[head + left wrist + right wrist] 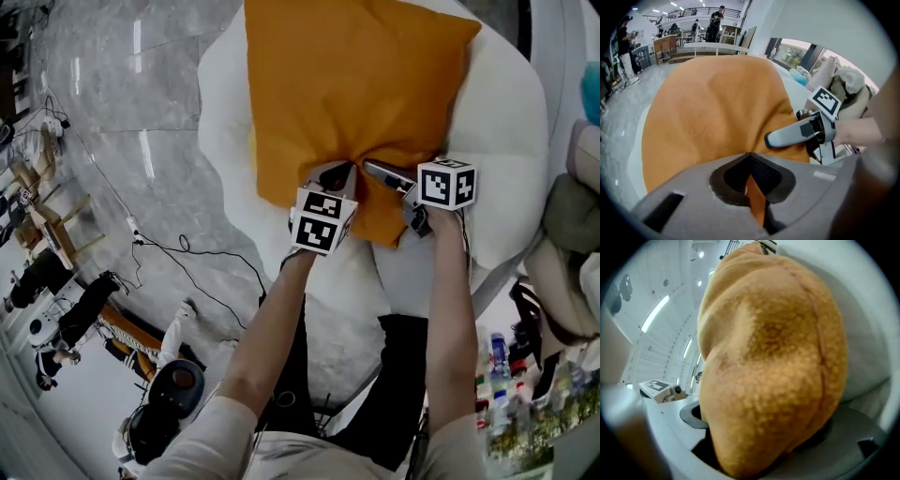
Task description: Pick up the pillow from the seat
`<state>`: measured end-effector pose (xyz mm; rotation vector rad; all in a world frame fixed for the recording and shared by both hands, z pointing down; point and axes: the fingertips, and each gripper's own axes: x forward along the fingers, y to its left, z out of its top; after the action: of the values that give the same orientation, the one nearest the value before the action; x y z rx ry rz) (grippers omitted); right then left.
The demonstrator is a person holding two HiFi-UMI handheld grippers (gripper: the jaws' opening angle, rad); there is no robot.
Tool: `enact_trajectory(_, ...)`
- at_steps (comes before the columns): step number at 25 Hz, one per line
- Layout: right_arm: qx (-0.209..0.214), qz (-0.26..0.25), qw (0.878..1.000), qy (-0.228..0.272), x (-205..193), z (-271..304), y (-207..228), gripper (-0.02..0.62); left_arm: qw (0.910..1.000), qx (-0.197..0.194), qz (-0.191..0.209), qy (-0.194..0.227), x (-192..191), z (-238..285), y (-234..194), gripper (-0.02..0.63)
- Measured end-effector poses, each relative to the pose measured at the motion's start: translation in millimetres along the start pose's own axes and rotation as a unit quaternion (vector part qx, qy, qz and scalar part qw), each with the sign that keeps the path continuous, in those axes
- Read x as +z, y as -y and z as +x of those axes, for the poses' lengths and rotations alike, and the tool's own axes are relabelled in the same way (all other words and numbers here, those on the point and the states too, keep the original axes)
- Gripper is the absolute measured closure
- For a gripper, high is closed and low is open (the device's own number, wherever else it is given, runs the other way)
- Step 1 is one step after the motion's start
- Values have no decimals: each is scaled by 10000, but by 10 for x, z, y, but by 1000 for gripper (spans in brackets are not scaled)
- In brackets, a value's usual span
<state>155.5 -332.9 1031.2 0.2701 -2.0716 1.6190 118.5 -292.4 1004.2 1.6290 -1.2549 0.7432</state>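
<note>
An orange pillow (347,84) lies on a white padded seat (506,122). My left gripper (337,176) is at the pillow's near edge, shut on a pinched fold of the orange fabric (757,201). My right gripper (392,186) is just to the right of it, at the pillow's near corner. Its jaws stand wide with the thick corner of the pillow (773,357) bulging between them, and its upper finger (787,136) lies on top of the fabric. The seat (865,310) shows behind the pillow.
Grey marble floor (122,122) surrounds the seat, with a black cable (187,253) trailing across it. Another seat with clothing (572,216) stands at the right. Bottles (502,366) sit at the lower right. People and wooden furniture are far off at the left.
</note>
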Motion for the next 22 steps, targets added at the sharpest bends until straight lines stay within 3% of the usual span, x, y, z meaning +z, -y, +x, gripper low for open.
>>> enact_trajectory(3,-271,-78,9996,-29,-14,-8,-116,169,10000,66,-4,5,14,-118,-24,597)
enact_trajectory(9,-715,-127,9973,58,-34,-14,-441,247,9994,102,-294,149,28,-426,-119,597)
enact_trajectory(22,-1516,-99,9877,377,-290,-57,-1294,316,9990,58,-124,428,-15,-1382,-332,597)
